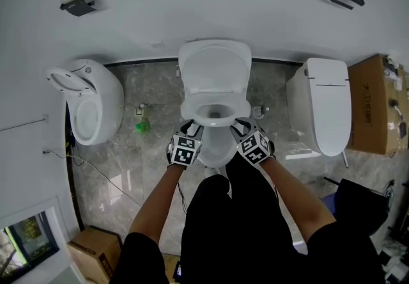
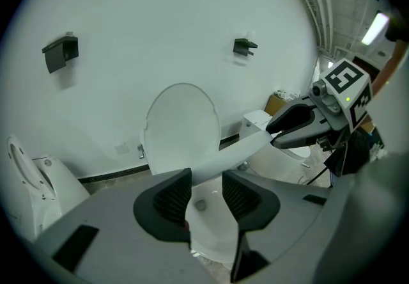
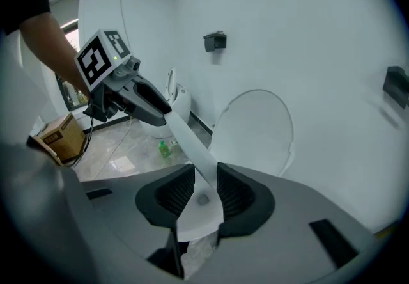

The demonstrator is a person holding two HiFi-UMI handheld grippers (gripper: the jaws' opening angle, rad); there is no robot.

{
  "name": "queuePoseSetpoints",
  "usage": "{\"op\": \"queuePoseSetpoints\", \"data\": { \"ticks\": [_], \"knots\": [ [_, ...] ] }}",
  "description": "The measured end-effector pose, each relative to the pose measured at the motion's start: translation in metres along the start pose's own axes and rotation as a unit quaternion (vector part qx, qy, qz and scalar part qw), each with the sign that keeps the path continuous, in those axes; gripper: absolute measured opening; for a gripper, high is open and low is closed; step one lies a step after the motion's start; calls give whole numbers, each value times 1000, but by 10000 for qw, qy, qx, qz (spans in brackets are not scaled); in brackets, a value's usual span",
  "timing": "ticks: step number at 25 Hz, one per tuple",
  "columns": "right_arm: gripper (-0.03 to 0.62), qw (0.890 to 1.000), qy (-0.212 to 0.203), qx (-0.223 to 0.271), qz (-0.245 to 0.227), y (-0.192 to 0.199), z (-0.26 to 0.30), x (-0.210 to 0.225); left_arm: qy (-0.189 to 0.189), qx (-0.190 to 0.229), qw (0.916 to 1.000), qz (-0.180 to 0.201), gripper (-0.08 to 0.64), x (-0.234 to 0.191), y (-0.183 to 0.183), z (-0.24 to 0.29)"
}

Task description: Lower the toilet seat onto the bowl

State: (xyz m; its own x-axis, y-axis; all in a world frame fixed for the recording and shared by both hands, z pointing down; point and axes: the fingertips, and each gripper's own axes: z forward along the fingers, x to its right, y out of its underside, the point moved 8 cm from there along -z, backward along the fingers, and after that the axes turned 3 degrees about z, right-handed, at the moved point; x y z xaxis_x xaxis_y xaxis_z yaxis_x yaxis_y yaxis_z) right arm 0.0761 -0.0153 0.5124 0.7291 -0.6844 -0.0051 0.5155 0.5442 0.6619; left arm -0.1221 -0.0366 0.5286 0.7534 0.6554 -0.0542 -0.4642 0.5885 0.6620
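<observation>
Head view: three toilets [image 1: 214,78]; left tongs [image 1: 190,126] and right tongs [image 1: 242,126], both spread, straddle one seat [image 1: 192,110].

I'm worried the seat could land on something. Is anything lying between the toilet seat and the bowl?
Nothing visible does. The bowl under the toilet seat looks bare; only the left gripper and right gripper straddle the seat's front edge.

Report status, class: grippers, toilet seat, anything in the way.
Both open: left gripper and right gripper straddle the toilet seat front rim. Seat tilted, not yet on bowl. Lid upright; nothing seen in the way.
</observation>
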Motion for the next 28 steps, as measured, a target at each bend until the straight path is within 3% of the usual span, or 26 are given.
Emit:
{"op": "queuePoseSetpoints", "data": {
  "ticks": [8,14,22,28],
  "knots": [
    [122,9995,75,-171,-257,36,-2,-45,287,-175,9991,268,163,23,50,-13],
    [126,9993,138,-219,-261,57,1,-62,400,98,9987,315,170,34,79,-12],
    [133,9977,-184,-568,-325,74,3,-79,420,176,9985,312,175,46,108,-15],
    [141,9974,-606,-364,106,92,5,-78,384,6,9986,371,175,56,120,-8]
  ]
}}
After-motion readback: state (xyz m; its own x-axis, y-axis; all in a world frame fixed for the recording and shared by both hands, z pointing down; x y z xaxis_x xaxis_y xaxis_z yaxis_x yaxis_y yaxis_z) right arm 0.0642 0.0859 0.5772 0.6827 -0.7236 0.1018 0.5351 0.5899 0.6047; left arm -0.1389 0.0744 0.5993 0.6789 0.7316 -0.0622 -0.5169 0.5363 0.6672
